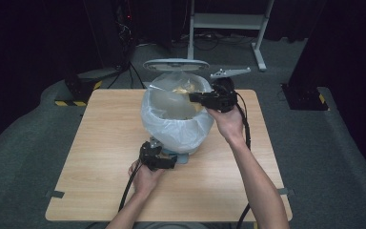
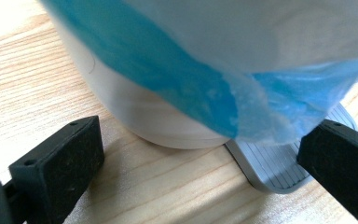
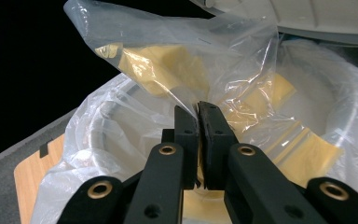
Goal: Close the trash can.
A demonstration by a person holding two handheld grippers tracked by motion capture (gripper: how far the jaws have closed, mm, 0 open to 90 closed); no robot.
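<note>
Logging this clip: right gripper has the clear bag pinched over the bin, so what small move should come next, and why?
Probably open the right gripper to drop the clear bag: it hangs over the lined bin, whose lid is up.

1. I see a pale, matt wood-grain counter (image 1: 100, 157).
2. The bin's liner (image 3: 98, 135) looks thin, glossy, crinkled plastic.
3. My fingers (image 2: 58, 170) carry matt, rough black pads.
4. The pedal (image 2: 272, 170) is ribbed grey plastic.

Your left gripper (image 1: 164, 161) has the bin (image 2: 135, 102) base and grey pedal (image 2: 275, 163) right ahead between its spread jaws; bare table (image 1: 100, 157) lies behind. Your right gripper (image 3: 198, 112), pinching the clear bag (image 3: 177, 60), has the raised lid (image 3: 307, 18) just beyond.
</note>
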